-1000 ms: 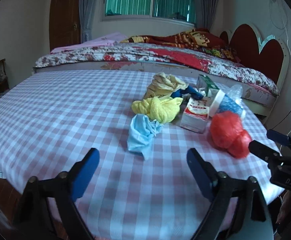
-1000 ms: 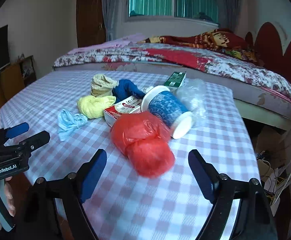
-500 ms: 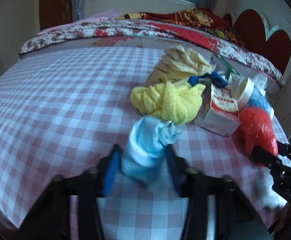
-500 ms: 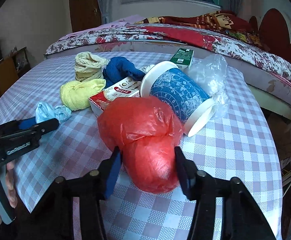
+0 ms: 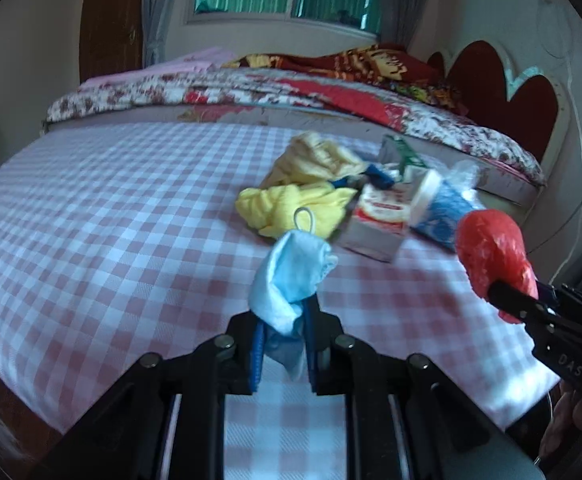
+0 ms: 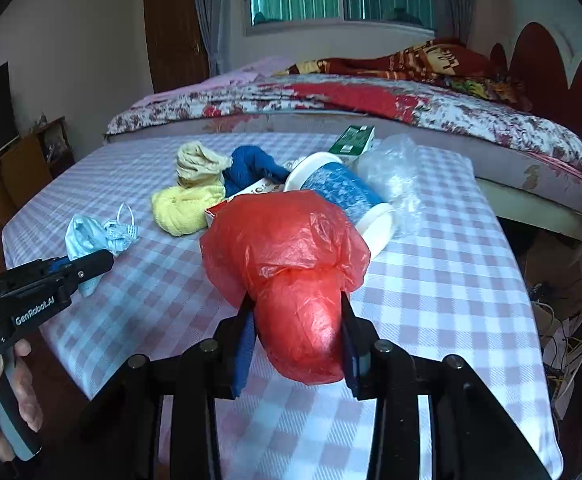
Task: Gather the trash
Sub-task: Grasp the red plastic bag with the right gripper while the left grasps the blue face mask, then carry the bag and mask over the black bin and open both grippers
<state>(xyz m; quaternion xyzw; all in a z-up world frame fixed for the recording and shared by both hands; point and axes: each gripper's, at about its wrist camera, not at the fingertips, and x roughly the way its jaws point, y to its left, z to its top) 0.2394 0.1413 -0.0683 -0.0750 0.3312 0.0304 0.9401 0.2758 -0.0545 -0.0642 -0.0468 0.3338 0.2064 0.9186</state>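
The left gripper (image 5: 283, 344) is closing its jaws on the crumpled blue face mask (image 5: 291, 276), whose lower folds are already pinched between them while the upper part is sticking up above the checked worktop (image 5: 111, 240). The right gripper (image 6: 297, 344) is clamped on the lower lobe of the red plastic bag (image 6: 291, 264), jaws pressing it from both sides. Both pieces are sitting at the near edge of the pile (yellow cloth (image 5: 291, 208), carton (image 5: 379, 220) and blue cup (image 6: 343, 196) just behind). Doing this step well probably means letting the left jaws finish squeezing before any lift, since the mask is limp and its ear loop (image 5: 305, 218) is lying against the yellow cloth and could drag it along. The bag is slippery and puffy, so a firm, steady grip and a straight upward lift seem wisest, clear of the cup that it is touching.
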